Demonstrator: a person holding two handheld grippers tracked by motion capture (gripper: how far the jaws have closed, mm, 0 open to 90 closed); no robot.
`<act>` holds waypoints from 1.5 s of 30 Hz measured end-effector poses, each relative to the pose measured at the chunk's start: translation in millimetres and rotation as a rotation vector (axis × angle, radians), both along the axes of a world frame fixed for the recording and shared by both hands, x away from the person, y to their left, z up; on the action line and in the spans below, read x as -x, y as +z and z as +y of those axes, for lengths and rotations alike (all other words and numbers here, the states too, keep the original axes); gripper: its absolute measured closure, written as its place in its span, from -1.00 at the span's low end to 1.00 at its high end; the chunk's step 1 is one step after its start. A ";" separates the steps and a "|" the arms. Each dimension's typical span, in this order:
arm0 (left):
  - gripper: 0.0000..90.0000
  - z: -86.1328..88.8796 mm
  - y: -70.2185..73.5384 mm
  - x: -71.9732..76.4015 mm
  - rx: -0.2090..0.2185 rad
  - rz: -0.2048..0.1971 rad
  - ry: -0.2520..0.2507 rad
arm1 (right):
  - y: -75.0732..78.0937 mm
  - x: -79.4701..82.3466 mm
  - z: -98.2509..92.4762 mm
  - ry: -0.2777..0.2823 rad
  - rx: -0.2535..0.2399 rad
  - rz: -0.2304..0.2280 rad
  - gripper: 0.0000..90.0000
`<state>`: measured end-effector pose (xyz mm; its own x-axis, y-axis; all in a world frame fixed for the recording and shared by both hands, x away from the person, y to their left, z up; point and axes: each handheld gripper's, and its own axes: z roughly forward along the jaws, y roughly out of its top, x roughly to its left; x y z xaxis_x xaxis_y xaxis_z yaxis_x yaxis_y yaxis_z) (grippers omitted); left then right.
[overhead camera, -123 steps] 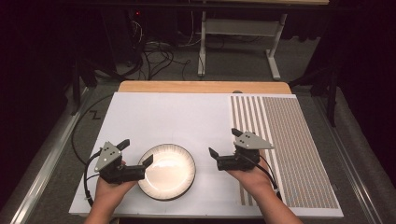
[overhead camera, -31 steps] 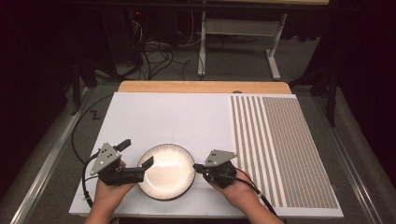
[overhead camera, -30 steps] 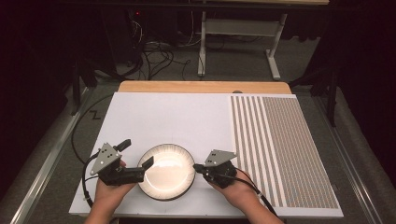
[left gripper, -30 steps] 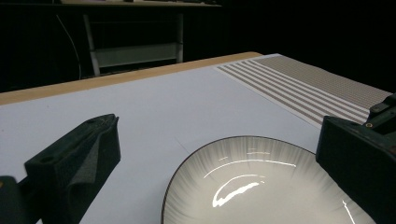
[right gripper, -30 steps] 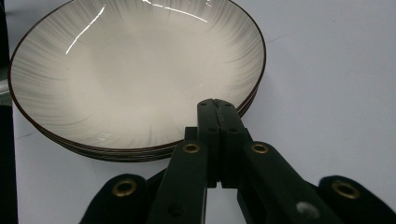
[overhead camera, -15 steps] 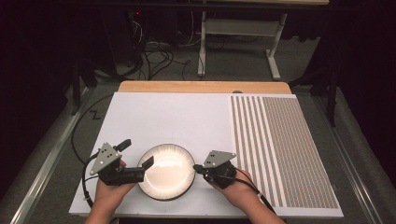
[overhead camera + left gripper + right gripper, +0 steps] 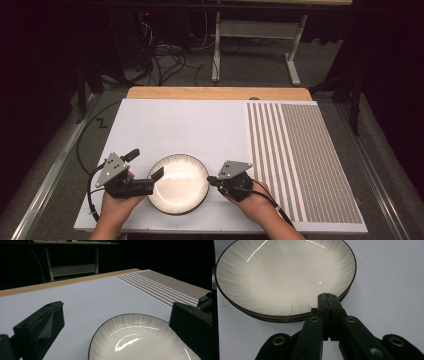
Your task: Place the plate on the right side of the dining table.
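1. Dark room with cables and a metal frame lies behind the white table sheet (image 7: 190, 125), which covers a wooden table; to the right of the right gripper (image 7: 214, 179) the sheet carries a printed area of brown stripes and fine dots (image 7: 300, 155).
2. Between the two grippers stands the task's thing, a stack of shallow white ceramic plates with dark rims (image 7: 179, 184); the right gripper view shows several rims one under another.
3. The left gripper (image 7: 153, 176) has its jaws wide apart, one on each side of the stack's near-left rim in its own view, touching nothing that I can see. I judge it is placed so to close on the rim.
4. The right gripper has its jaws pressed together with nothing between them, the tip at the stack's right edge. Probably it steadies or pushes the stack; contact I cannot tell.
5. Nothing else stands on the sheet near the grippers, so nothing blocks them.
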<state>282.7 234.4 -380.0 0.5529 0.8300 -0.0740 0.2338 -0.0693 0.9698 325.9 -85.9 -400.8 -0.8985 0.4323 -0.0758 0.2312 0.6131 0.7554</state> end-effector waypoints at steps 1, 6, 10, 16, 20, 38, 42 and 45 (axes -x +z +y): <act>-0.99 0.0 0.1 0.1 0.000 0.000 0.000 | 0.0 -0.2 0.1 0.001 0.000 0.001 1.00; -0.99 -0.1 0.6 0.5 0.000 -0.001 -0.001 | 0.5 -1.0 0.2 -0.001 0.001 0.012 1.00; -0.99 -0.5 0.7 1.1 -0.003 -0.003 -0.005 | 1.3 -0.6 1.4 0.001 0.012 0.008 1.00; -0.99 -0.2 0.4 0.0 -0.002 -0.001 -0.004 | 2.1 -0.7 2.4 0.007 0.023 0.003 1.00; -0.99 -0.7 1.0 0.7 0.008 -0.005 -0.004 | 2.4 -0.5 4.0 0.007 0.032 0.000 1.00; -0.99 1.8 5.0 3.0 0.019 -0.021 0.004 | 4.0 -1.6 12.8 0.013 0.055 0.007 1.00; -0.99 3.0 5.7 2.8 0.026 -0.022 0.010 | 3.8 -2.2 15.0 0.018 0.054 0.006 1.00; -0.99 3.2 6.1 2.9 0.029 -0.023 0.011 | 3.6 -2.0 16.4 0.021 0.053 0.007 1.00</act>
<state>279.8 237.6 -373.8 0.5458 0.8336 -0.0853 0.2118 -0.0387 0.9765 327.8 -69.5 -397.1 -0.9078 0.4093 -0.0914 0.2237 0.6570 0.7200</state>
